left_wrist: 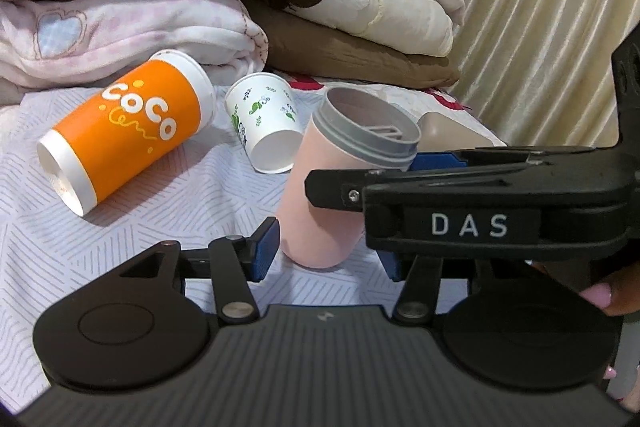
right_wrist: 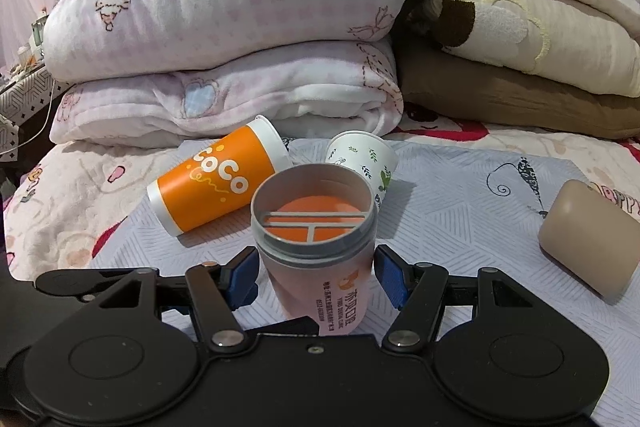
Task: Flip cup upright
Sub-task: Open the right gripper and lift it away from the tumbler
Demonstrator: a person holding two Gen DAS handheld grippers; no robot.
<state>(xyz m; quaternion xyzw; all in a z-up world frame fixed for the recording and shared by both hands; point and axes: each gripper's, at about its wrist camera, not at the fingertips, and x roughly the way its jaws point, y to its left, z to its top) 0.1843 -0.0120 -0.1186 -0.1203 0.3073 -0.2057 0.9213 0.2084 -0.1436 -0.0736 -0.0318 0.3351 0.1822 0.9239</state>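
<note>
A pink cup with a grey threaded rim [left_wrist: 320, 195] [right_wrist: 320, 259] stands mouth-up on the bed, leaning a little. My right gripper [right_wrist: 316, 277] has its blue pads on both sides of the cup just below the rim; it also shows in the left wrist view [left_wrist: 368, 175] crossing in front of the cup. My left gripper [left_wrist: 326, 253] is open around the cup's base, its left pad [left_wrist: 265, 247] close to the cup wall. An orange "CoCo" cup [left_wrist: 128, 135] [right_wrist: 218, 183] lies on its side. A white leaf-print paper cup [left_wrist: 266, 123] [right_wrist: 366, 161] lies tipped beside it.
Folded pink blankets [right_wrist: 224, 39] and a beige and brown pile [right_wrist: 520, 59] are stacked behind the cups. A tan cylinder [right_wrist: 588, 243] lies at the right. A cream curtain [left_wrist: 540, 7] hangs at the right. The bed cover [left_wrist: 140, 235] is patterned.
</note>
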